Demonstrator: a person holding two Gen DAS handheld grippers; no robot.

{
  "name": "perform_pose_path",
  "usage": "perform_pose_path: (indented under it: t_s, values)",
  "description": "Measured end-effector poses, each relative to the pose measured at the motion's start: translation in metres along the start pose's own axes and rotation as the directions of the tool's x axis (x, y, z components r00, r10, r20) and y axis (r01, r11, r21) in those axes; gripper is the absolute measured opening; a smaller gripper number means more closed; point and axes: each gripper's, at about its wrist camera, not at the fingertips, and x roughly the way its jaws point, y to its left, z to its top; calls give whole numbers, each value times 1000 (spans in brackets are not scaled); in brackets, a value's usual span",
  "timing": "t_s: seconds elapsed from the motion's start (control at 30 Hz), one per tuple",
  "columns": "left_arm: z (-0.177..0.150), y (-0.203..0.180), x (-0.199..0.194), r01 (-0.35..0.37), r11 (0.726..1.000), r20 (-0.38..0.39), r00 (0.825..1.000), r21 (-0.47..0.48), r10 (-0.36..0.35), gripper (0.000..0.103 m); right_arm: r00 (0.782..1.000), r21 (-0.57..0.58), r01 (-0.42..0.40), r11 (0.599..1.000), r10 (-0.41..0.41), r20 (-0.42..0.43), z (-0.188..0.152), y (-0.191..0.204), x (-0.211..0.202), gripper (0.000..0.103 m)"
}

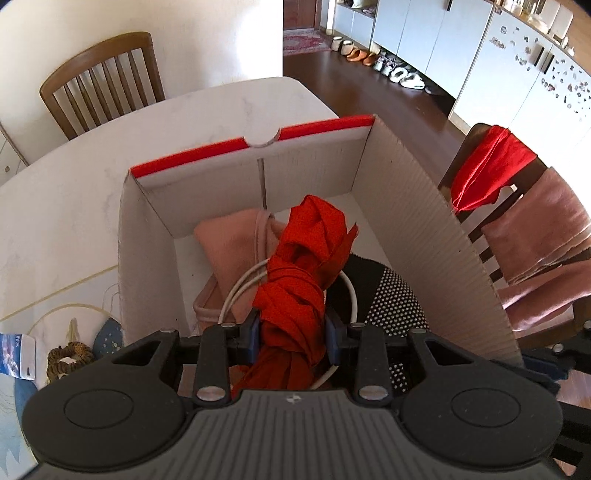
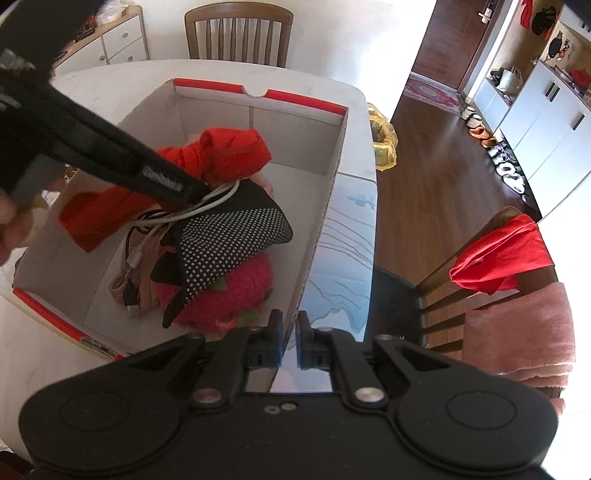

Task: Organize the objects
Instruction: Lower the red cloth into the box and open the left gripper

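Note:
A white cardboard box with a red rim (image 1: 207,155) (image 2: 332,107) stands on the white table. My left gripper (image 1: 293,338) is shut on a red-orange cloth (image 1: 306,266) and holds it inside the box; it also shows in the right wrist view (image 2: 221,147). Under it lie a pink cloth (image 1: 229,247), a white cable (image 2: 218,199), a black dotted cloth (image 2: 229,240) and a red knitted thing (image 2: 240,291). My right gripper (image 2: 290,336) is nearly closed around the box's right wall (image 2: 317,236), fingers either side of it.
A wooden chair (image 2: 491,266) with red and pink cloths draped on it stands right of the table. Another chair (image 2: 238,33) stands behind it. A brown scrunchie (image 1: 68,358) and a packet (image 1: 14,358) lie left of the box. A yellow bag (image 2: 384,140) sits at the table's far right.

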Motion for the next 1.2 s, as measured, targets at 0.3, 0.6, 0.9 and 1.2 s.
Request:
perform_pose_path:
  t_s: [0.3, 0.6, 0.9, 1.2]
  values:
    - [-1, 1, 1, -14, 1000, -3, 1000, 8, 14, 36, 1000, -13, -14, 1000, 14, 7, -3, 1, -2, 7]
    - [-9, 10, -21, -10, 1000, 45, 999, -25, 11, 68, 1000, -31, -22, 999, 22, 17, -5, 1, -2, 8]
    - [-24, 22, -67, 23, 1000, 105, 994, 2, -23, 68, 1000, -32, -25, 999, 25, 10, -4, -1, -2, 8]
    - [-50, 58, -107, 58, 998, 137, 989, 10, -59, 68, 1000, -26, -8, 1000, 8, -12, -1, 1, 0, 8]
